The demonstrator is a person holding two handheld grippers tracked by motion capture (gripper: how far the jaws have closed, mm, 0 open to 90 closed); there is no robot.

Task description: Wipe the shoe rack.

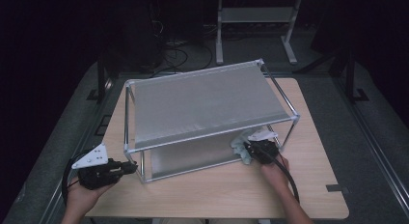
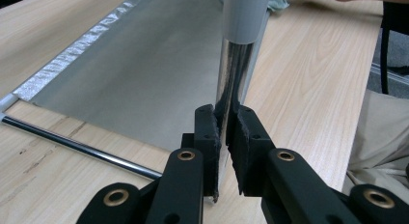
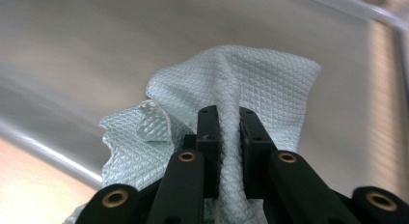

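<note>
Scene: a two-tier metal rack with grey shelf panels stands at the centre of the high view on a light wood surface; dark floor and cables behind, at the top of the frame.

Left gripper: lower left of the high view, held in the person's left hand, grey three-cornered plate on top. Jaws drawn almost together and clamped on the rack's front-left upright post. In the left gripper view the chrome post rises from between the two black pads at lower centre, with a grey sleeve at its upper end.

Right gripper: lower right of centre in the high view, at the rack's front-right corner, in the person's right hand. Jaws nearly shut, pinching a fold of the cloth.

Cloth: pale green, diamond-weave texture, bunched. In the right gripper view it sits at the frame's centre, lying on the grey lower shelf, one ridge running down between the pads. In the high view it shows as a pale bundle just left of the right gripper, at the lower shelf's right end.

Lower shelf edge: chrome rail crosses the lower left of the right gripper view, wood surface beyond it.

Cable: black, trails from the right gripper along the forearm to the bottom edge of the high view.
</note>
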